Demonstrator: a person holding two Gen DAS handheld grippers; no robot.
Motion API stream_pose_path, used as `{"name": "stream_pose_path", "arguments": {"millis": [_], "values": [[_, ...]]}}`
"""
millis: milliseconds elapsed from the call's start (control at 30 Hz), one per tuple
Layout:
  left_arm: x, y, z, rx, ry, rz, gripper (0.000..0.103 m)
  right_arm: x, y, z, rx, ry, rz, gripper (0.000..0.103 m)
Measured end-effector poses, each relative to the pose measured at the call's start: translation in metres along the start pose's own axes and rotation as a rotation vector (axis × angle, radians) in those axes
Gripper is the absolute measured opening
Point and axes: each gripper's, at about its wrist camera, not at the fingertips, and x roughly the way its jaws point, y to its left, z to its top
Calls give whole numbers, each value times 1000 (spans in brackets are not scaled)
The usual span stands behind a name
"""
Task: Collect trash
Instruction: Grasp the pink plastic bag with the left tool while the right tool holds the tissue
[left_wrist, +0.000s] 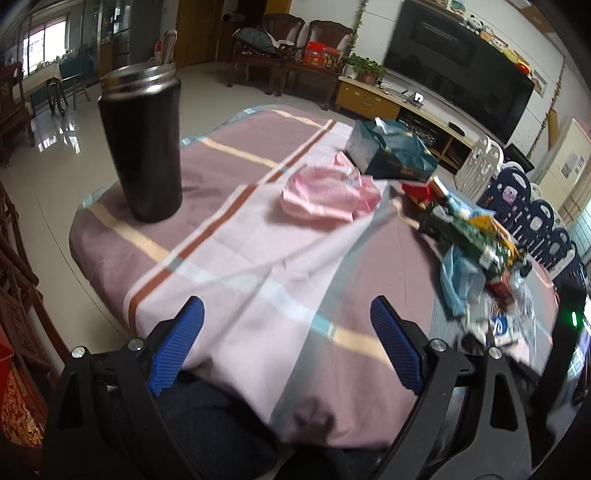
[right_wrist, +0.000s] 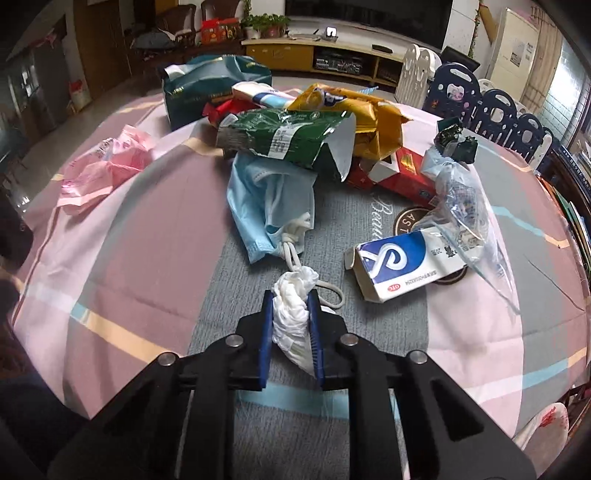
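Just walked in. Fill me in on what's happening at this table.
A person holding two grippers is collecting trash. The right gripper is shut on a crumpled white tissue, just above the tablecloth. The left gripper is open and holds nothing. A blue face mask, green wrapper, medicine box and pink bag lie uncollected.

Items I logged from the right wrist camera: my right gripper (right_wrist: 291, 301), blue pads clamped on a crumpled white tissue (right_wrist: 293, 314), above a checked tablecloth (right_wrist: 147, 236). Just beyond lay a blue face mask (right_wrist: 266, 199), its ear loop reaching the tissue. To the right, an opened blue-and-white medicine box (right_wrist: 402, 262) lay under a clear plastic bag (right_wrist: 461, 206). Farther back sat a green wrapper (right_wrist: 280, 136), a yellow packet (right_wrist: 365, 110), a red carton (right_wrist: 399, 173) and a dark teal bag (right_wrist: 207, 85). At left lay a pink plastic bag (right_wrist: 107, 166).
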Motion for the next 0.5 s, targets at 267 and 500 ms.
{"name": "stream_pose_path", "arguments": {"millis": [267, 500], "values": [[68, -18, 90, 35, -63, -50, 91, -46, -25, -29, 48, -15, 80, 18], [131, -44, 104, 239, 90, -8, 91, -48, -58, -42, 150, 16, 81, 18]]}}
